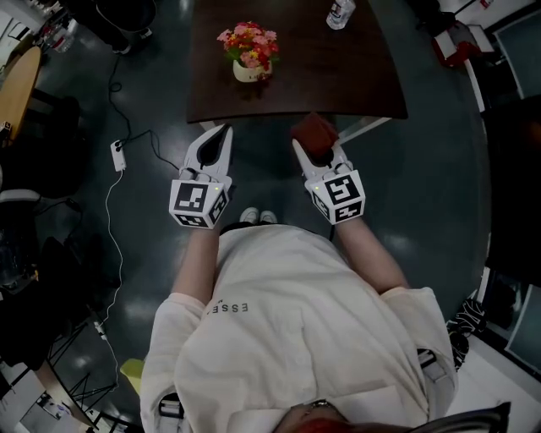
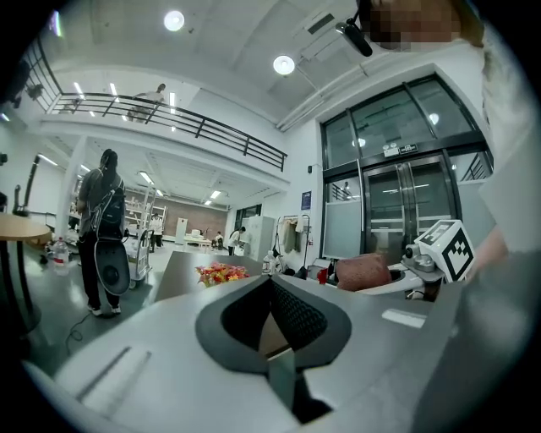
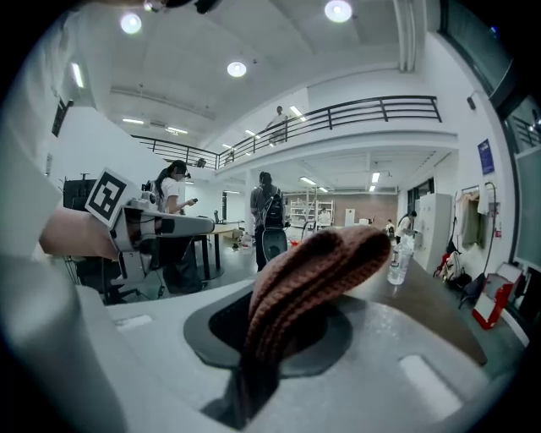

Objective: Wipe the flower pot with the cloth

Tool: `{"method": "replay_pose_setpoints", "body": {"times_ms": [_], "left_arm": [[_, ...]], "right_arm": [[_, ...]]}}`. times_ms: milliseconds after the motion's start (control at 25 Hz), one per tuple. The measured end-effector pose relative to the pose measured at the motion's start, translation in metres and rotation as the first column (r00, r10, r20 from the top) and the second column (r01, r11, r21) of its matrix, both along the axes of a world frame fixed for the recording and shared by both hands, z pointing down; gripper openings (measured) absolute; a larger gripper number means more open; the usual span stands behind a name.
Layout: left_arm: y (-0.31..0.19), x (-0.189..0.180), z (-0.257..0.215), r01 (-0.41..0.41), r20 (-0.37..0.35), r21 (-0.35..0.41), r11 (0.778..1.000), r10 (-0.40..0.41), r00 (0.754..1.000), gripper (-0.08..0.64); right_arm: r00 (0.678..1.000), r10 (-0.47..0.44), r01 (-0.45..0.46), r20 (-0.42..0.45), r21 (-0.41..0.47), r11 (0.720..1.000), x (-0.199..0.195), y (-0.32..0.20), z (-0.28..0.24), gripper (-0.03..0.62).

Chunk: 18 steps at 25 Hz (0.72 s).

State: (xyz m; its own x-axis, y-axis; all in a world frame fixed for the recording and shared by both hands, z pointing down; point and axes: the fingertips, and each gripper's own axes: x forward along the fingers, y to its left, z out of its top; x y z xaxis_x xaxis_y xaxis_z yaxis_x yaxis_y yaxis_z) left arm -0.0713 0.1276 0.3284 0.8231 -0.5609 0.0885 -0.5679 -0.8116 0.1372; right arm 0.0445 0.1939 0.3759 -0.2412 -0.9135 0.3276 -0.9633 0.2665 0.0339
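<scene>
A small cream flower pot (image 1: 246, 71) with red, pink and yellow flowers (image 2: 221, 272) stands on the dark brown table (image 1: 338, 76), left of its middle. My right gripper (image 1: 318, 149) is shut on a reddish-brown knitted cloth (image 1: 314, 131) (image 3: 314, 271), held just off the table's near edge. The cloth bulges out above the jaws in the right gripper view. My left gripper (image 1: 217, 135) is shut with nothing in it, its tips at the table's near edge, below the pot. The pot itself is hidden behind the left jaws in the left gripper view.
A clear plastic bottle (image 1: 340, 13) (image 3: 400, 258) stands at the table's far edge. A white power strip (image 1: 118, 155) and cable lie on the dark floor at the left. A person with a backpack (image 2: 103, 228) stands further off in the hall.
</scene>
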Motion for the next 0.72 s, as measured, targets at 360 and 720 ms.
{"method": "replay_pose_setpoints", "body": {"times_ms": [360, 720], "left_arm": [[-0.009, -0.009, 0.042, 0.055, 0.046, -0.075, 0.996, -0.052, 0.998, 0.015], [-0.093, 0.002, 0.085, 0.053, 0.088, -0.145, 0.988, -0.041, 0.995, 0.015]], "right_arm": [[0.995, -0.103, 0.103, 0.009, -0.091, 0.991, -0.010, -0.028, 0.045, 0.043], [0.962, -0.275, 0.267, -0.008, -0.208, 0.941, -0.056, -0.115, 0.097, 0.043]]}}
